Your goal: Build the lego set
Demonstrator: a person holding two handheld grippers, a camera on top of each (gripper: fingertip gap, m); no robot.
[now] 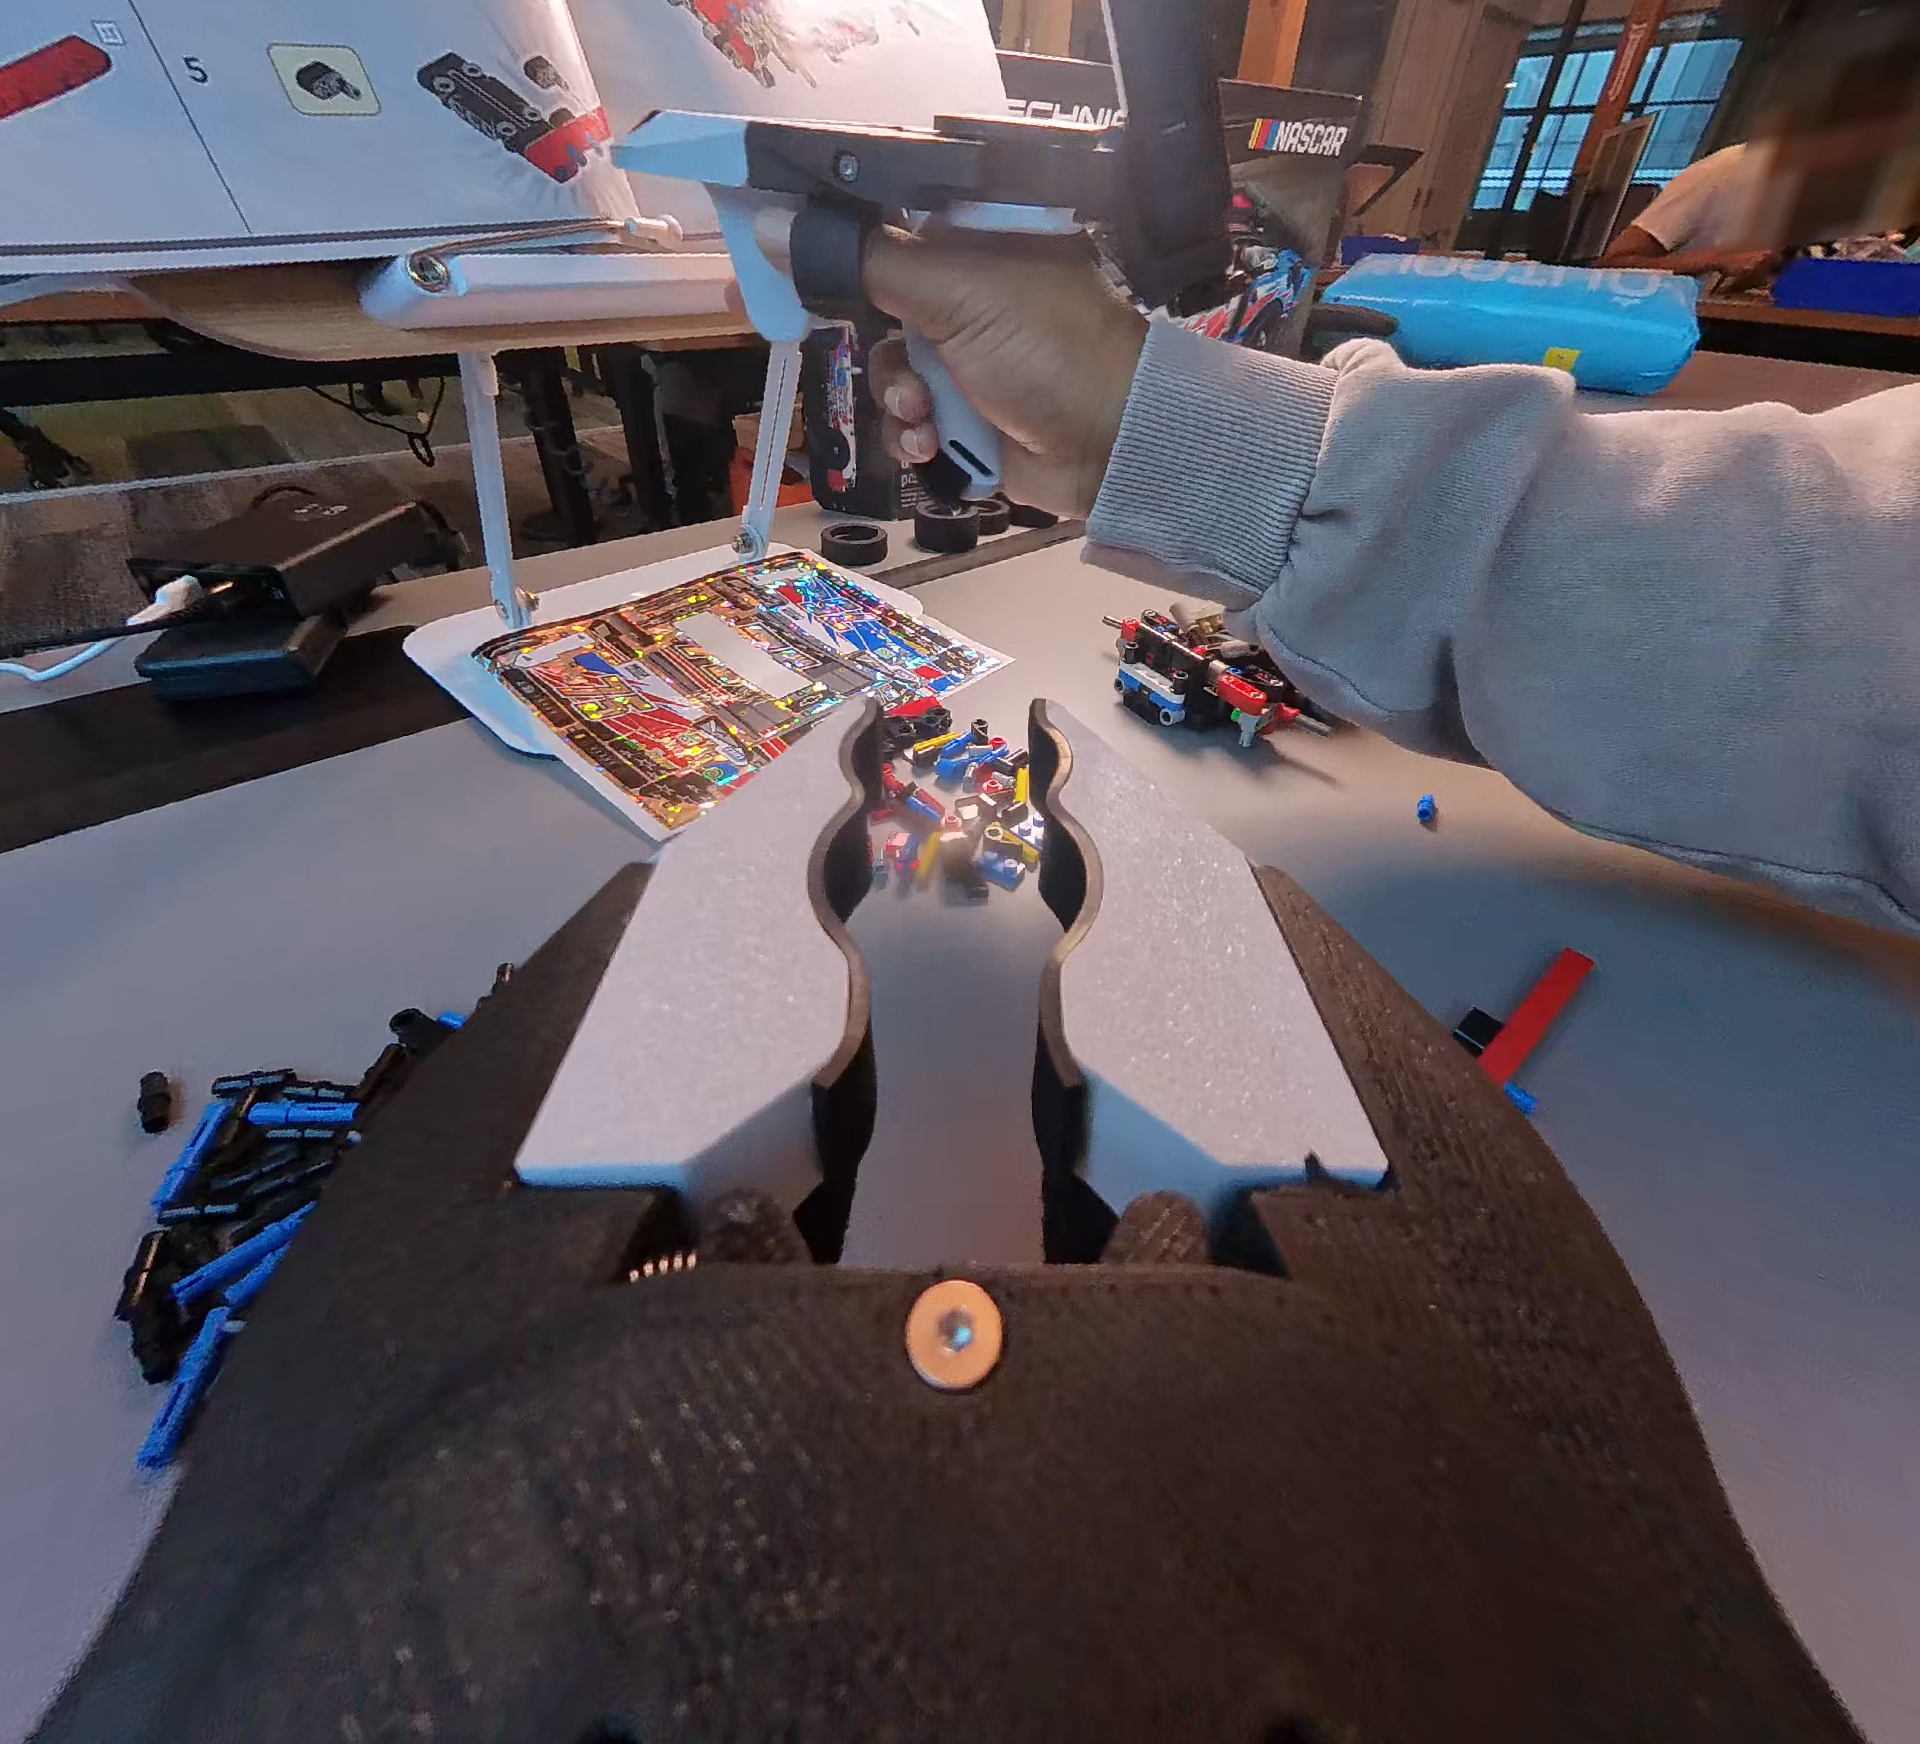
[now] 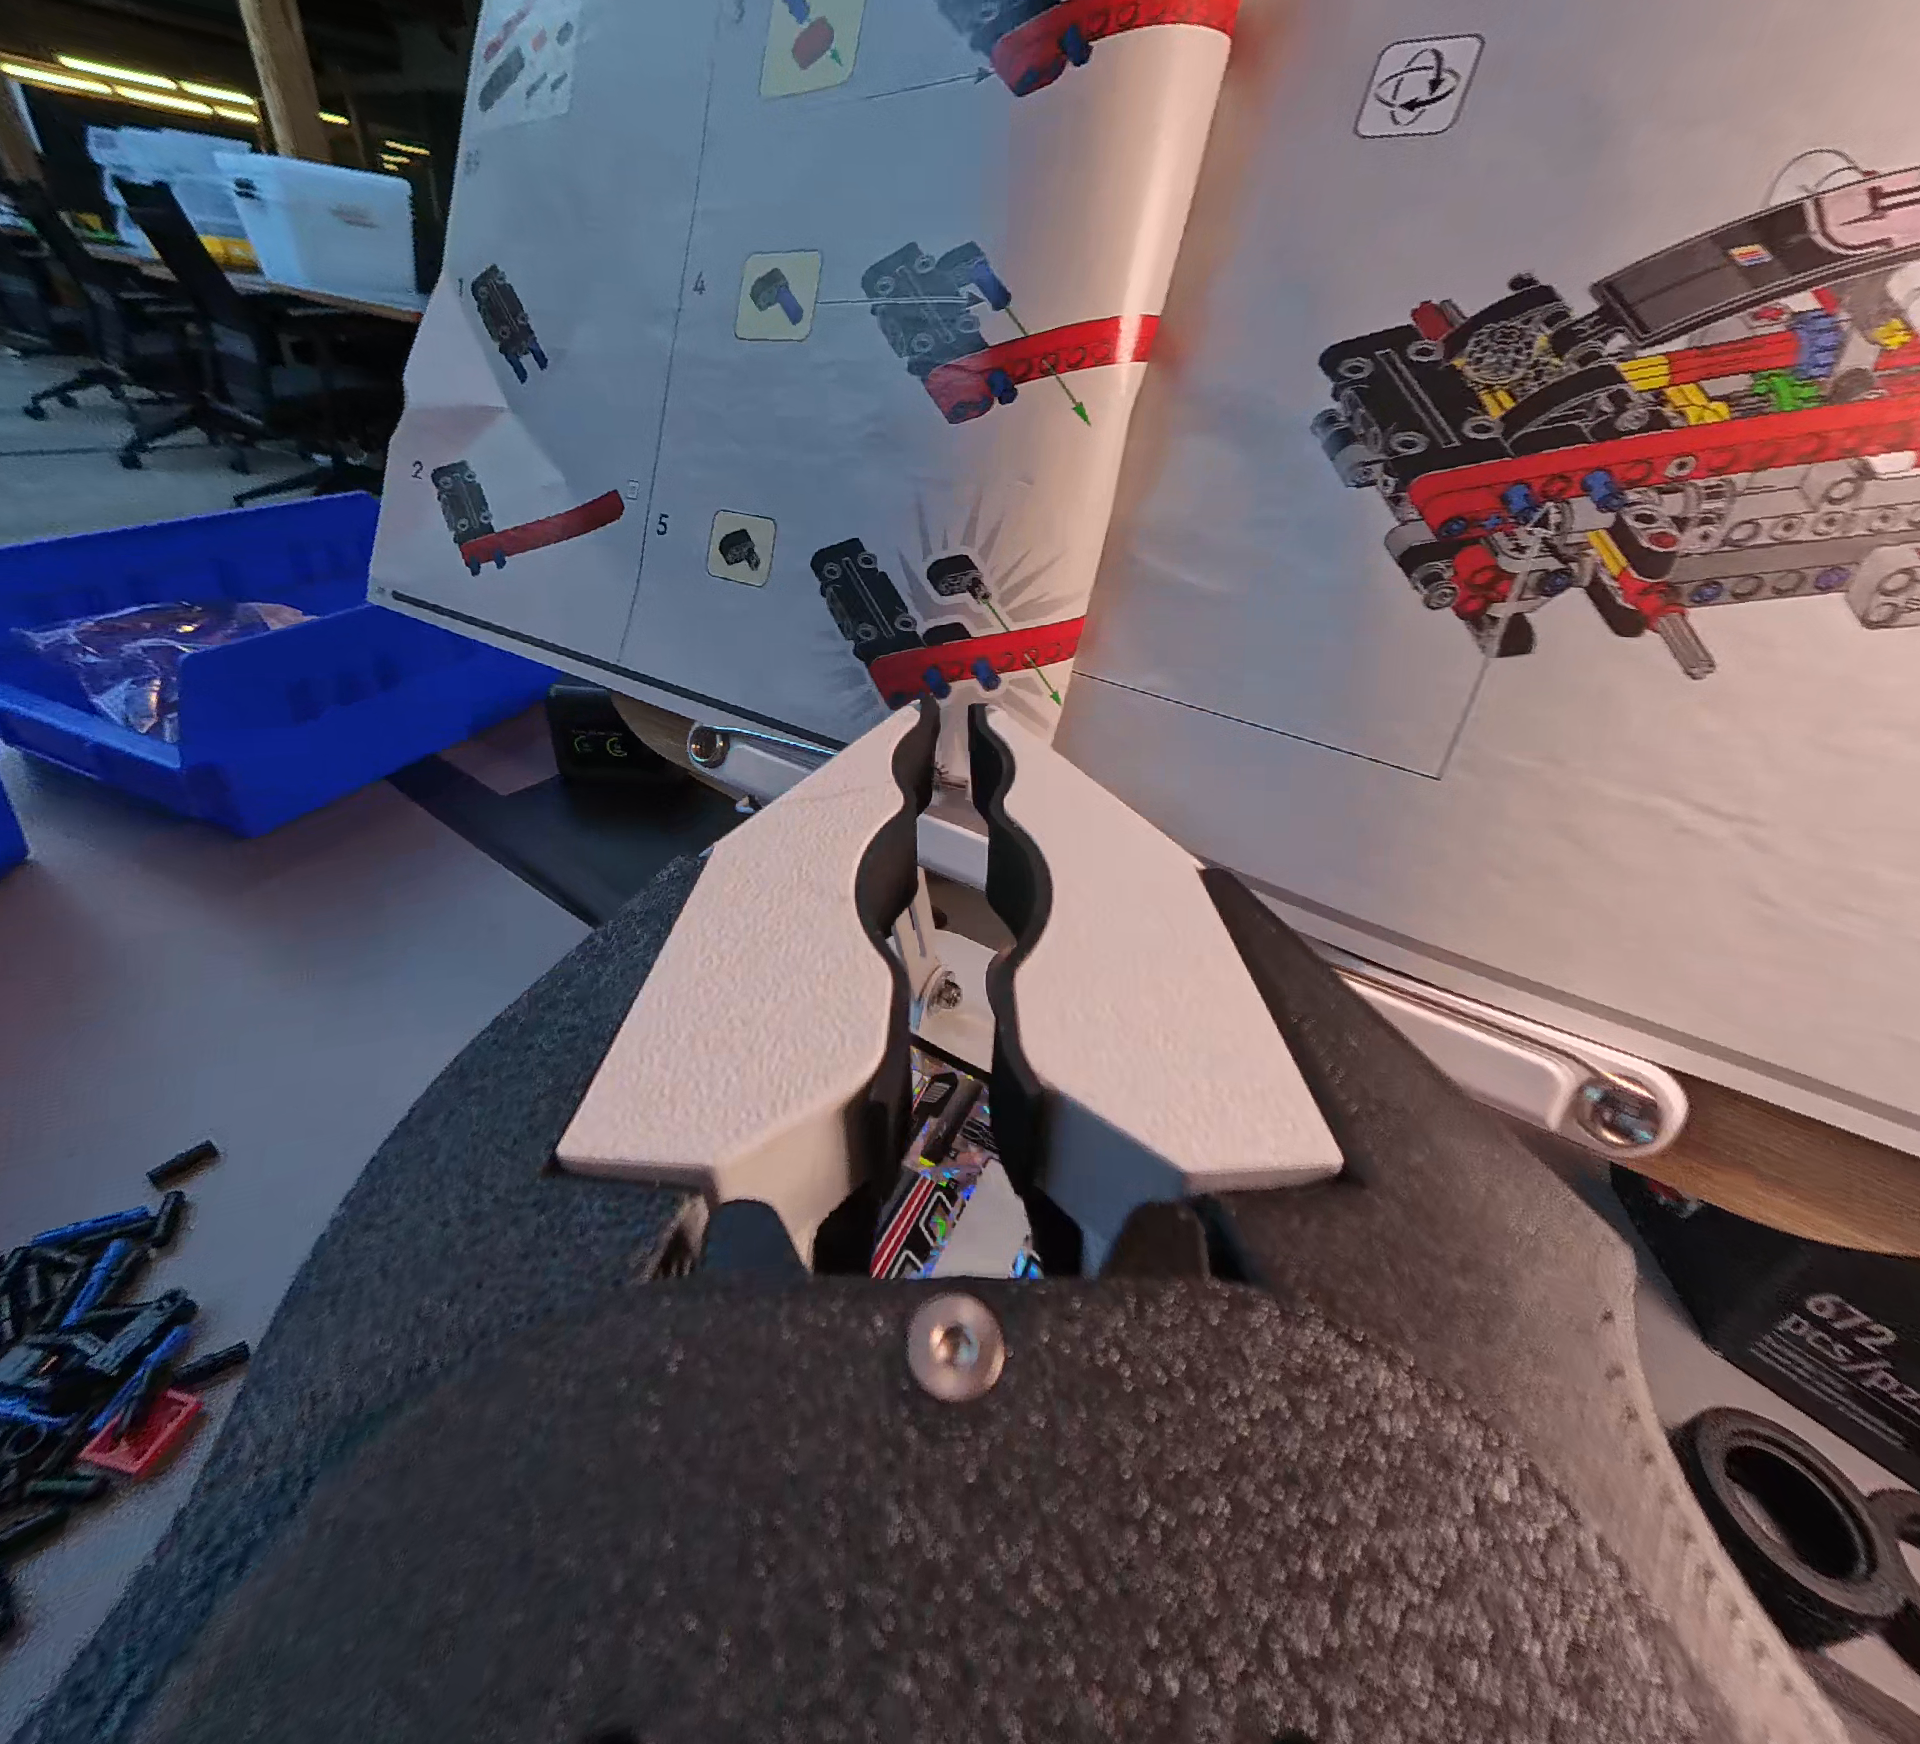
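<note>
My left gripper (image 1: pixel 951 738) hovers with fingers spread and empty over the heap of small coloured pieces (image 1: pixel 956 811) on the grey table (image 1: pixel 312 915). My right gripper (image 2: pixel 951 718) is raised at the instruction booklet (image 2: pixel 831 292), its tips nearly together, pinching nothing. The half-built chassis (image 1: pixel 1205 681) sits beside my right sleeve (image 1: pixel 1558 603)

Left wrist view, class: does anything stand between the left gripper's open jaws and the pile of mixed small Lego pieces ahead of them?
Nothing visible does. The left gripper is empty, and the pile of mixed small Lego pieces lies on bare grey table straight ahead. The sticker sheet lies to its left, the part-built chassis to its right.
</note>
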